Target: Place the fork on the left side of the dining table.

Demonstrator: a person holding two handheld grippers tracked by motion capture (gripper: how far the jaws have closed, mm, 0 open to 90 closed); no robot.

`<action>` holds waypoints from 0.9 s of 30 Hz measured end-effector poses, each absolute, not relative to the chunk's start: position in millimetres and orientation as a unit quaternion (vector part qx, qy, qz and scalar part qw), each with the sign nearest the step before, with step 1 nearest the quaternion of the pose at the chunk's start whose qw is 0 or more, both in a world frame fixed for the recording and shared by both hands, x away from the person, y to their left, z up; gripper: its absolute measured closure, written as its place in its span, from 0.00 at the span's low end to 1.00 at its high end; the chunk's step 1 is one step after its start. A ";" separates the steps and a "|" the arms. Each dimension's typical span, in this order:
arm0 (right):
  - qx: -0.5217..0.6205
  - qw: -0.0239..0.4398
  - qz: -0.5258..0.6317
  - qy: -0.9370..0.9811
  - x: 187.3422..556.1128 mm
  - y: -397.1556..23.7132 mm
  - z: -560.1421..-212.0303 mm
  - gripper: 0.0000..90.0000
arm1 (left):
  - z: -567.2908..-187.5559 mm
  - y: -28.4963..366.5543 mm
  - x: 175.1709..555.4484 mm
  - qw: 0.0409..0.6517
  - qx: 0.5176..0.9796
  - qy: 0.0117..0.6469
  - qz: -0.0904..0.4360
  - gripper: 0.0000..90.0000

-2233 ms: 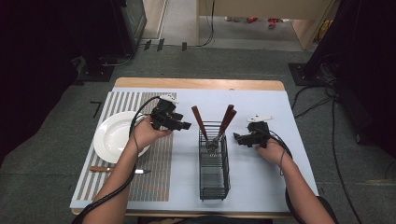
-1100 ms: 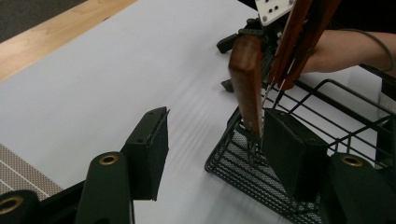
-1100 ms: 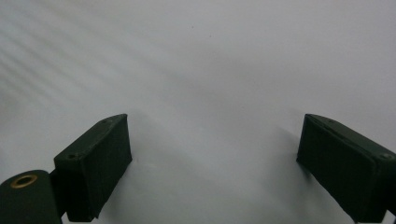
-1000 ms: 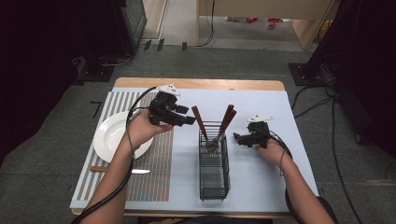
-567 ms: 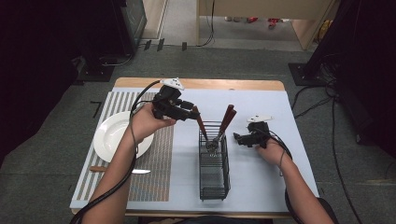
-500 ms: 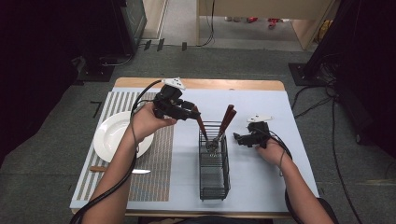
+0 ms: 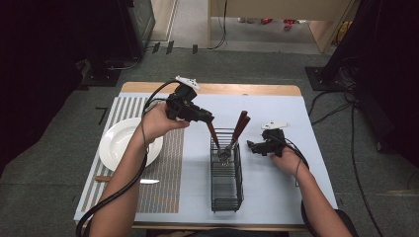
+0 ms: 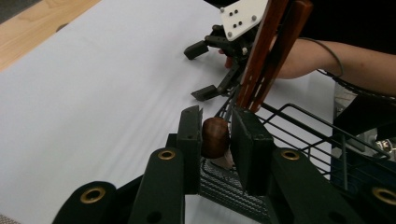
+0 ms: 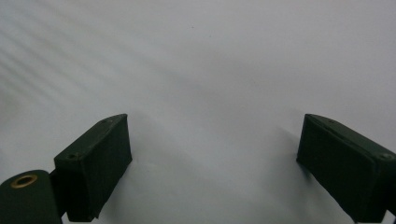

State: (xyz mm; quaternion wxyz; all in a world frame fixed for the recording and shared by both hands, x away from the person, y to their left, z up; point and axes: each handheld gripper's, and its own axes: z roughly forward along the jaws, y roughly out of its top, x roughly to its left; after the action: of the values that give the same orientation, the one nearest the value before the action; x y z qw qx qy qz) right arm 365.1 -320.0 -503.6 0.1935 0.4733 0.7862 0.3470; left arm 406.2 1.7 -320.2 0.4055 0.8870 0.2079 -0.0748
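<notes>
The left gripper (image 8: pixel 215 140), moved from over the plate (image 7: pixel 116 143), now clamps a wooden-handled utensil (image 8: pixel 214 136) in the wire basket (image 7: pixel 226 190)—likely lifting it out—while the right gripper (image 9: pixel 212 163) rests apart on the desk (image 7: pixel 286 113).

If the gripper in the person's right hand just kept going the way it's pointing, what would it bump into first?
Probably the wire basket. In the high view the right gripper rests on the table, jaws wide open, aimed sideways at the basket's near wall. Its own view looks down on bare tabletop, so depth is uncertain.
</notes>
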 end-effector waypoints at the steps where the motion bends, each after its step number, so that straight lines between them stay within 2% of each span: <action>1: 0.473 0.194 0.347 0.786 365.1 -320.0 -503.6 0.10 | -319.7 2.4 405.5 0.407 0.886 0.208 -0.078 0.85; 5: 0.474 0.193 0.347 0.786 365.0 -319.8 -503.5 0.10 | -318.0 3.4 403.3 0.411 0.882 0.212 -0.090 0.88; 6: 0.474 0.193 0.347 0.786 364.9 -319.8 -503.5 0.10 | -316.3 4.1 402.2 0.415 0.877 0.217 -0.107 0.90; 27: 0.475 0.193 0.347 0.786 364.9 -319.7 -503.5 0.10 | -281.9 10.5 375.8 0.446 0.872 0.196 -0.044 0.91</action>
State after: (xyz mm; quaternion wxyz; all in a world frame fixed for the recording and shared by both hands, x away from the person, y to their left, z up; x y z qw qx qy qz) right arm 364.9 -319.7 -503.5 0.1929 0.4746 0.7858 0.3465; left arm 375.8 10.5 -281.9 0.4458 0.8724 0.1957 -0.0437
